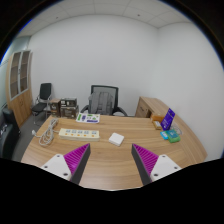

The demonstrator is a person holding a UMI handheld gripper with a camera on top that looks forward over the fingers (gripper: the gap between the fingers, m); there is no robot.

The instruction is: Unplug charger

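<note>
A white power strip [78, 132] lies on the wooden desk [105, 160], beyond my left finger. A white cable [47, 131] coils at its left end. A small white charger block [117, 139] sits on the desk ahead of my fingers, apart from the strip. My gripper [111, 165] is open and empty, held above the desk's near part. Its two purple pads [75, 158] stand wide apart with bare wood between them.
A black office chair [103, 101] stands behind the desk. A purple-and-teal object [169, 126] sits at the desk's right end. Flat items [88, 118] lie at the back. A second chair [42, 99] and wooden cabinets [18, 88] stand at the left.
</note>
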